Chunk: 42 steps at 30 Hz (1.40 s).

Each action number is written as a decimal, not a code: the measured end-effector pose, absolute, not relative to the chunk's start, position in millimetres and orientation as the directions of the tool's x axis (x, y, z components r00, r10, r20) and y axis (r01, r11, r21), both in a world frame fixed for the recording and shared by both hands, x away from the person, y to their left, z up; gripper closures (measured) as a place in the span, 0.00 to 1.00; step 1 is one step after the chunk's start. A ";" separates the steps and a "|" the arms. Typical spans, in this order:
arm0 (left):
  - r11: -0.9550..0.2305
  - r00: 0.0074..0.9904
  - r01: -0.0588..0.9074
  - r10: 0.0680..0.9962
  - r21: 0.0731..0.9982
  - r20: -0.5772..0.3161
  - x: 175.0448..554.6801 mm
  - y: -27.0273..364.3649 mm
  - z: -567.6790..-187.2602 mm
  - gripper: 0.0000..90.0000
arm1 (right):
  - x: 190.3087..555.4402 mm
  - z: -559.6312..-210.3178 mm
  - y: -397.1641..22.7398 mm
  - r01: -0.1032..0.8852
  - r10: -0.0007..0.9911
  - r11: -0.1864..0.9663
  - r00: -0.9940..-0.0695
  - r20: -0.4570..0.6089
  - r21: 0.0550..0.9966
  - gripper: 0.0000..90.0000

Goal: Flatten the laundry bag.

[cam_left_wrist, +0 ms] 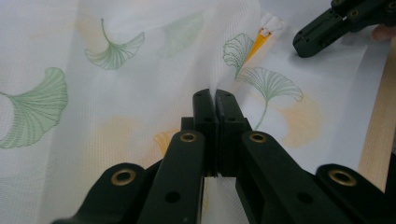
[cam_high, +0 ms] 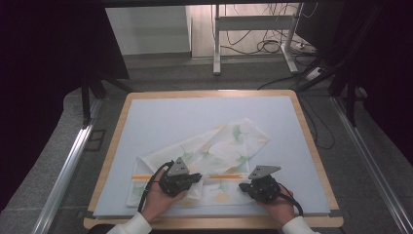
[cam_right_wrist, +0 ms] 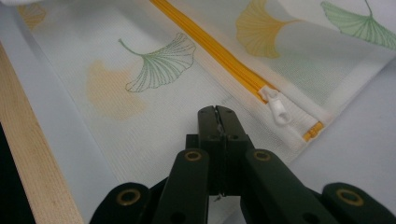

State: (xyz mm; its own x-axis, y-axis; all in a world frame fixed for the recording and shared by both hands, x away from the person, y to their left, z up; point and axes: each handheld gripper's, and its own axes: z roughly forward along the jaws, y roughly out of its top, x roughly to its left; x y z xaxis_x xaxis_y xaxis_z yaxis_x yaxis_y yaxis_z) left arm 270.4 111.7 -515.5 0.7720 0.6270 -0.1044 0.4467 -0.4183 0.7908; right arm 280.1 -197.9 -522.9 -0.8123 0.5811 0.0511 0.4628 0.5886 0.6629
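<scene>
Mesh laundry bag [cam_high: 204, 158] with ginkgo-leaf print and an orange zipper [cam_high: 226, 176], lying rumpled on the pale mat [cam_high: 160, 117], reaching from about 7 o'clock near the front edge up to 1 o'clock past the centre. Left gripper [cam_left_wrist: 215, 100] at roughly 7 o'clock of the table, jaws pressed together on a raised fold of the mesh, fabric tented upward between the tips. Right gripper [cam_right_wrist: 216, 114] at about 5 o'clock, jaws likewise squeezed shut, apparently pinching the bag's lower hem just short of the white zipper pull [cam_right_wrist: 279, 107]; hard to confirm how much cloth sits inside. Zipper seemingly run fully to its end, pull parked at the corner. Judged progress: both grips taken, bag not yet flat, squared or folded. Probably left to do: lifting, spreading or folding the far half, still crumpled toward 1 o'clock, then smoothing. Wooden table edge [cam_right_wrist: 32, 163] close beside the right hand.
</scene>
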 end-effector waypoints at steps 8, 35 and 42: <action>-0.389 0.757 0.458 0.642 0.799 -0.122 275.7 118.1 -511.3 0.99 | 280.1 -522.9 -197.8 0.459 0.578 0.591 -0.814 0.049 0.663 0.99; -0.343 0.715 0.465 0.689 0.816 -0.118 297.5 133.0 -502.2 0.99 | 280.5 -523.0 -197.8 0.457 0.576 0.592 -0.816 0.047 0.664 0.99; -0.330 0.707 0.465 0.697 0.821 -0.120 300.5 136.1 -499.6 0.99 | 280.4 -523.0 -197.6 0.454 0.575 0.593 -0.817 0.045 0.665 0.99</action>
State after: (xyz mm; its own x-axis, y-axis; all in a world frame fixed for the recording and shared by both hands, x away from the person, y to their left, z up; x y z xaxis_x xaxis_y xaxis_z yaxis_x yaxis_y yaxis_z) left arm 300.5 136.1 -499.6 0.7074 0.6965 -0.1204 0.4650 -0.3302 0.8214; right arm 280.4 -197.6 -523.0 -0.8167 0.5753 0.0449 0.4544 0.5932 0.6645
